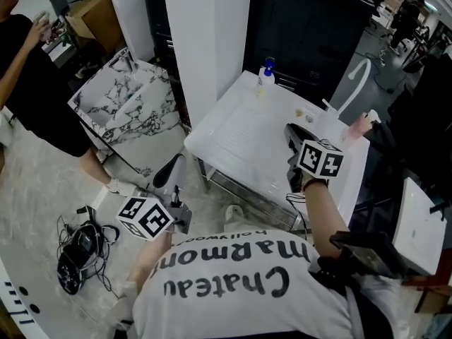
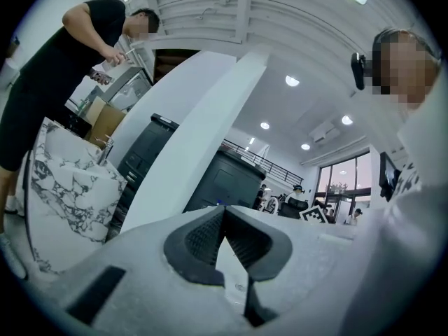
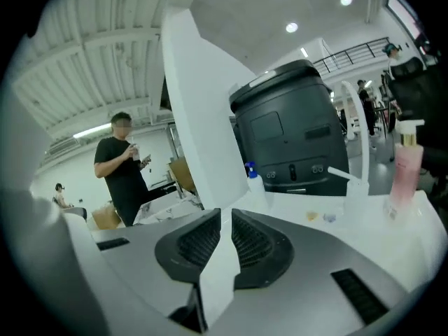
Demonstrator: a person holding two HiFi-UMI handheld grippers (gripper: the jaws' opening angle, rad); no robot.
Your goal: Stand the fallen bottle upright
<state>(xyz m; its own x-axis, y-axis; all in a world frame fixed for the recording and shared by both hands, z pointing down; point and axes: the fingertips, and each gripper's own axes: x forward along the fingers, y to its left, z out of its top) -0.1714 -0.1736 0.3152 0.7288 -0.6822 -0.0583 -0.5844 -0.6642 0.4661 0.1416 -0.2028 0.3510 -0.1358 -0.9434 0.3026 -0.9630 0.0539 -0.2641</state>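
A small bottle with a blue cap (image 1: 265, 76) (image 3: 255, 182) stands upright at the far edge of the white table (image 1: 233, 140). A pink pump bottle (image 3: 406, 166) (image 1: 359, 126) stands upright at the table's right side, with a white pump head (image 3: 348, 178) just left of it. I see no bottle lying down. My right gripper (image 1: 291, 129) (image 3: 225, 212) hovers over the table's right part, its jaws a narrow gap apart with nothing between them. My left gripper (image 1: 168, 171) (image 2: 222, 208) hangs off the table's left edge, its tips touching and empty.
Small yellowish and bluish bits (image 3: 318, 217) lie on the table. A white pillar (image 1: 205, 34) and a black cabinet (image 1: 311, 27) stand behind it. A marbled panel (image 1: 127, 111) leans at the left, where a person (image 1: 35, 83) stands. Cables and a black device (image 1: 81, 249) lie on the floor.
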